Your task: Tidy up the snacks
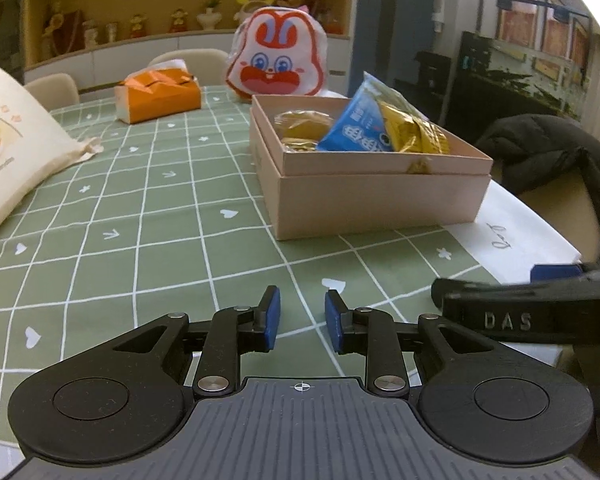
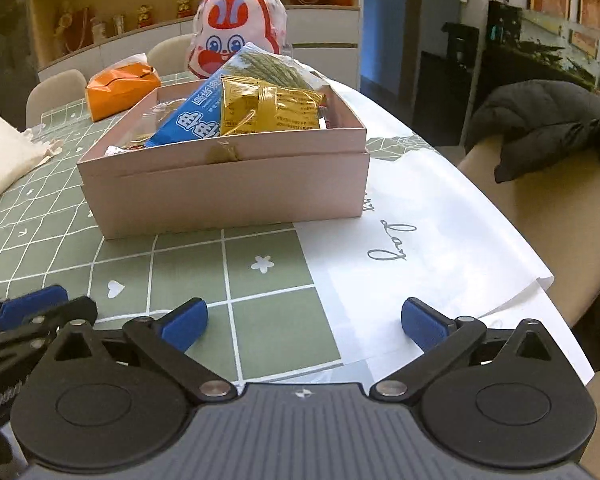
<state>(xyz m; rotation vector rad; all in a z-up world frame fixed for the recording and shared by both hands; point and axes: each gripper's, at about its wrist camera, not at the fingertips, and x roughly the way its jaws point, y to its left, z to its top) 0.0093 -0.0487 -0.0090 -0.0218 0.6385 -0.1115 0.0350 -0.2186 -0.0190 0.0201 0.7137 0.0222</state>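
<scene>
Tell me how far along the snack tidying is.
Nearly done, it seems: the blue snack packet and gold snack packet sit in the pink box. Left gripper and right gripper are empty. No loose snacks visible on the green tablecloth.

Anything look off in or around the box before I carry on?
The blue packet and gold packet lean on edge, poking above the pink box rim rather than lying flat. A torn patch of tape shows on its front wall. Both tongs, left and right, are empty.
</scene>
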